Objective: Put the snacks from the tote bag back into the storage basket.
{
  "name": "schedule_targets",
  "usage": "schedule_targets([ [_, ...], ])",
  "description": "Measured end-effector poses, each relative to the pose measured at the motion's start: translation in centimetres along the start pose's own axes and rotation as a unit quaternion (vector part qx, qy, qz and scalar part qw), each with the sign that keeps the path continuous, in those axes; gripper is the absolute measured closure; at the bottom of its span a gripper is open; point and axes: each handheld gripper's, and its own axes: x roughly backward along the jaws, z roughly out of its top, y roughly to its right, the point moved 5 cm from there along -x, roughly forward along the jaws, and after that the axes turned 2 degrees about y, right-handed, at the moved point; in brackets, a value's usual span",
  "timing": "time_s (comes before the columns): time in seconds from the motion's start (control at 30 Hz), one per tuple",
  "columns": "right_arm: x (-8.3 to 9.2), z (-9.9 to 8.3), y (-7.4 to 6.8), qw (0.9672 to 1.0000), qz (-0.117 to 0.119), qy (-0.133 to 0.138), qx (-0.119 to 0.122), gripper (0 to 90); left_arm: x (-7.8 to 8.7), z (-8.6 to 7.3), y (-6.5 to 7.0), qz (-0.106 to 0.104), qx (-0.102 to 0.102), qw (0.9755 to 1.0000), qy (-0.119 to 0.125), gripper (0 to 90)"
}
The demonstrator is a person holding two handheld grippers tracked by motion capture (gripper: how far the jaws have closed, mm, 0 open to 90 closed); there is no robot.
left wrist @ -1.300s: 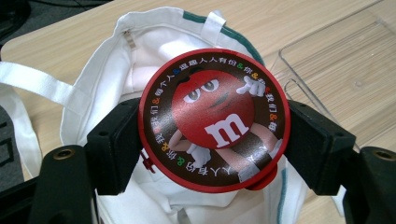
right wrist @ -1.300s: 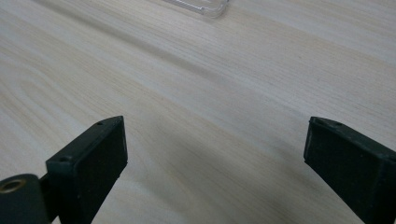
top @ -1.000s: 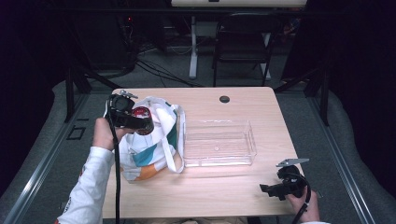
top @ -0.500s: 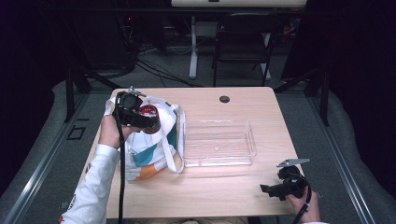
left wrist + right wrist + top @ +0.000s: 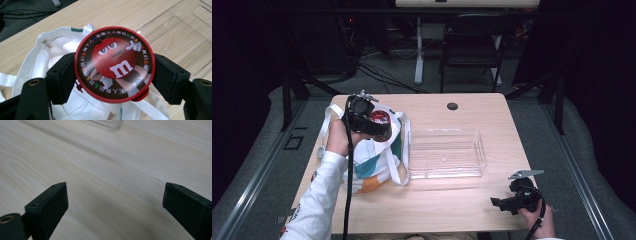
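On the tabletop (image 5: 432, 210) I see a white bag (image 5: 377, 160) beside a clear tray (image 5: 447, 152). My left tongs (image 5: 113, 72) clamp a red tin (image 5: 115, 63) by its rim above the bag; on so round an edge it could slip and drop. My right tongs (image 5: 115, 210) hang wide apart, empty.

A dark room surrounds the light wooden table (image 5: 437, 205). Beyond its far edge stands a black chair (image 5: 472, 47). Grey floor (image 5: 257, 165) lies below.
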Motion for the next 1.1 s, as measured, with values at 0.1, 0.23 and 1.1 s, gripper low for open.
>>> schedule_targets([
  [0.1, 0.1, 0.0, 0.0, 1.0, -0.001, 0.002, 0.001, 5.7, -0.2, 0.3, 0.4, -0.005, -0.005, 1.0, -0.001, 25.9],
  [0.23, 0.1, 0.0, 0.1, 1.0, -0.001, 0.002, 0.001, 5.7, -0.5, 0.6, 1.0, -0.009, -0.011, 0.9999, -0.002, 25.9],
  [1.1, 0.3, -0.2, 0.1, 1.0, -0.005, 0.008, -0.003, 6.0, -3.2, 2.3, 4.8, -0.053, -0.034, 0.998, 0.001, 25.9],
])
